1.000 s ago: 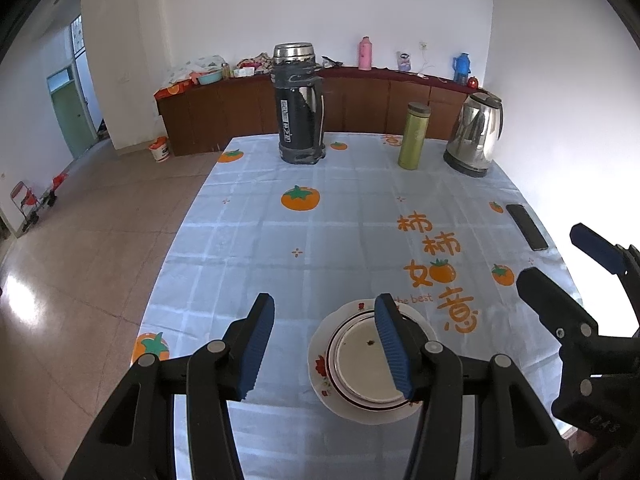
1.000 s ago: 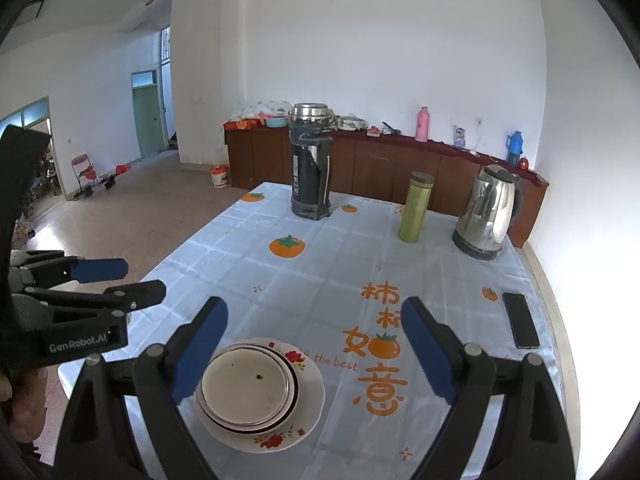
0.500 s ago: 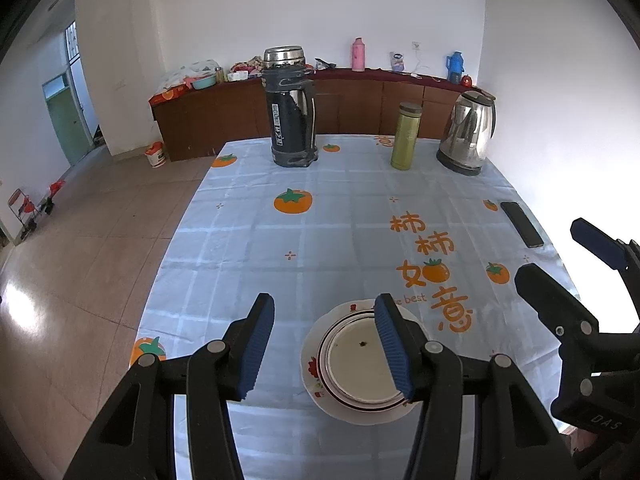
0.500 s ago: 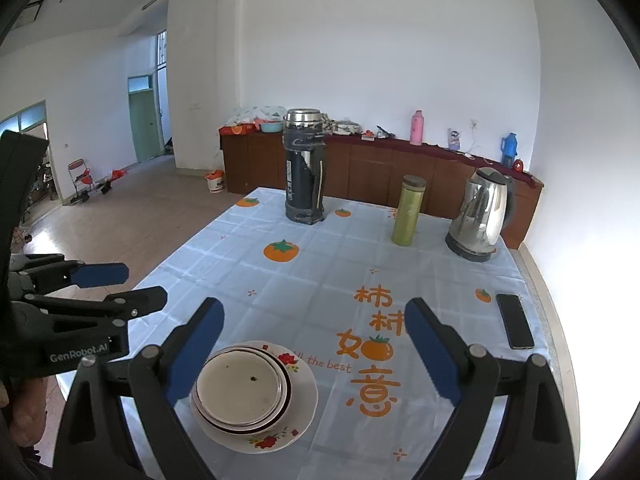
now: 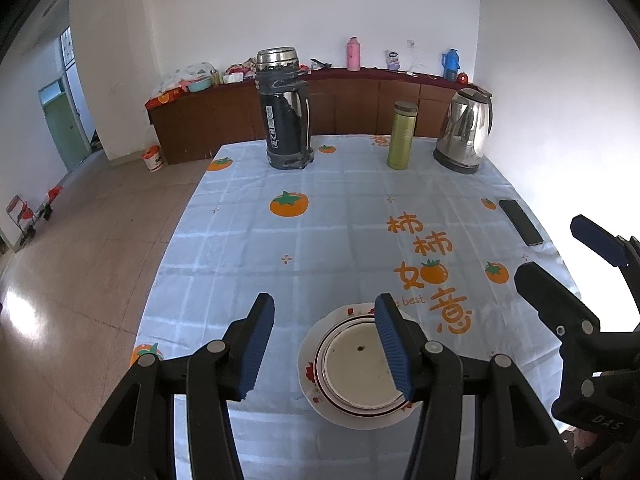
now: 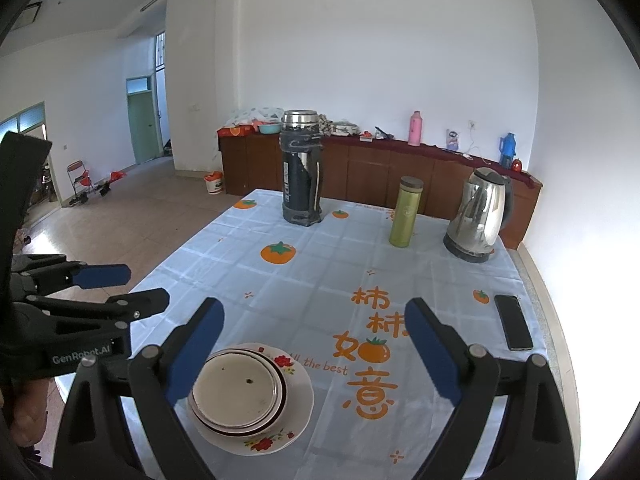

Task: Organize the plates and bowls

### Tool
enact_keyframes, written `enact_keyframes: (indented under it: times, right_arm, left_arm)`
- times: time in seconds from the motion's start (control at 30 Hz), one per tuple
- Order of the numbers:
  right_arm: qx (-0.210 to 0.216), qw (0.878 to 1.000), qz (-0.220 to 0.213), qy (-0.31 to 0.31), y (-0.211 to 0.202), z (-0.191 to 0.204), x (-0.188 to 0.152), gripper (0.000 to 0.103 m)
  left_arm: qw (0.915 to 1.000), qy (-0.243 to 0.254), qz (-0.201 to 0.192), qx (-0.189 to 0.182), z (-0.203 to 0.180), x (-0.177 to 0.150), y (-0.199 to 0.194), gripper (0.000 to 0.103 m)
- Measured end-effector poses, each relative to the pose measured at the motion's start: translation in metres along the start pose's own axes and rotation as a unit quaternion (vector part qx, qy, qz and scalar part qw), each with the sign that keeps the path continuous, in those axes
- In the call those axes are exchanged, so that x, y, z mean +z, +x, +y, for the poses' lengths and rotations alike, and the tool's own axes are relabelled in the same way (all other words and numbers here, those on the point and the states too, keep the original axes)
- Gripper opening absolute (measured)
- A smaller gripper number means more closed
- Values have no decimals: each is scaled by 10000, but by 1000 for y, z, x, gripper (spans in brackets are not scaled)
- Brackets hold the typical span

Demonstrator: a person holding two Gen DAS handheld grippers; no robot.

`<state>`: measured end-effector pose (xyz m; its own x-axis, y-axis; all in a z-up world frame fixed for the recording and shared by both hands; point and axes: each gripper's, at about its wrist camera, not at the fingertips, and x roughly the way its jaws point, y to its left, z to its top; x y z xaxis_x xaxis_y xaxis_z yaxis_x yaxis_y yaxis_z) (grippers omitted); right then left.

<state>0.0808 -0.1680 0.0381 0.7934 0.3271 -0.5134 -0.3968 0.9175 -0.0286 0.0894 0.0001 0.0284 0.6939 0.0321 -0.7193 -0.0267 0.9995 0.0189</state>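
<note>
A white plate with red flowers [image 5: 310, 376] [image 6: 296, 416] lies near the table's front edge. A stack of bowls [image 5: 356, 368] [image 6: 236, 392] sits in it, the top one with a dark speck inside. My left gripper [image 5: 326, 346] is open and empty, raised above the table just left of the stack; it also shows in the right wrist view [image 6: 120, 292]. My right gripper [image 6: 314, 350] is open and empty, raised above the table to the right of the stack; it also shows in the left wrist view [image 5: 560, 256].
At the table's far end stand a dark thermos jug [image 5: 286, 120] [image 6: 302, 176], a green flask [image 5: 402, 136] [image 6: 406, 212] and a steel kettle [image 5: 464, 130] [image 6: 478, 216]. A black phone [image 5: 520, 222] [image 6: 513, 328] lies near the right edge. The floor lies to the left.
Both grippers have pulled back and up from the table, so the stack and far objects look smaller. Both stay open and empty. The plate and bowls have not moved.
</note>
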Motion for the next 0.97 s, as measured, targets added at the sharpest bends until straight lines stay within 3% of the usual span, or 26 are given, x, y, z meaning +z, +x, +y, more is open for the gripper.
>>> enact_keyframes:
  times: [0.97]
  right_arm:
    - [-120, 9997, -186, 41, -9, -12, 9, 94]
  left_arm:
    - [9997, 39, -228, -125, -8, 12, 3, 55]
